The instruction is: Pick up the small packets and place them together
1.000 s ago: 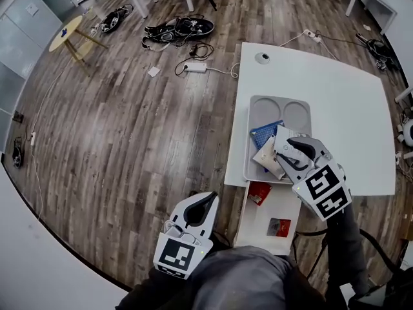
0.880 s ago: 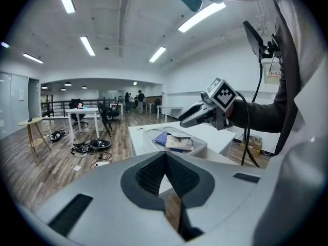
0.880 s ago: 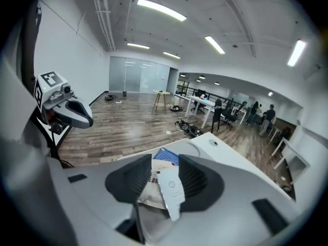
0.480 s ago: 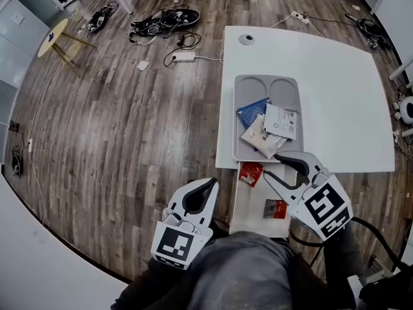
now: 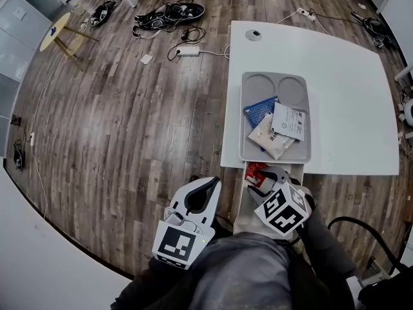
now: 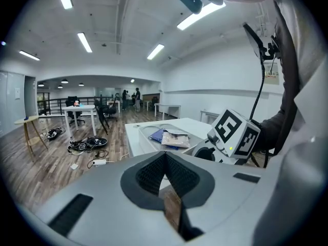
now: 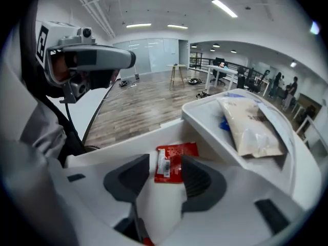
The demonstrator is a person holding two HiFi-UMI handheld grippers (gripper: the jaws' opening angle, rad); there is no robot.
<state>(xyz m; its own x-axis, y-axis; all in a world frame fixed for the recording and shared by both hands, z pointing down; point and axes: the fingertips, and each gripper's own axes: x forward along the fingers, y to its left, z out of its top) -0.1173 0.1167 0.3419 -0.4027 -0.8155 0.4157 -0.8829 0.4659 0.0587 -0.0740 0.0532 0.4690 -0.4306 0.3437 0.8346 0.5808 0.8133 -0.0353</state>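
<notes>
A grey tray on the white table holds a blue packet, a white packet and a beige packet. On a low white board just in front of the tray lies a small red packet. My right gripper hangs low over that board and its jaws have just been opening. In the right gripper view the red packet lies flat just beyond the open right gripper, untouched. My left gripper stays by my body, its pads meeting, empty.
The tray's rim rises right beside the red packet, with the beige packet above it. Cables and a power strip lie on the wooden floor, and a round wooden side table stands far left.
My right gripper has drawn back from the tray and dropped to the low white board, covering the second red packet seen there earlier. The white packet now rests in the tray. Left gripper unmoved.
</notes>
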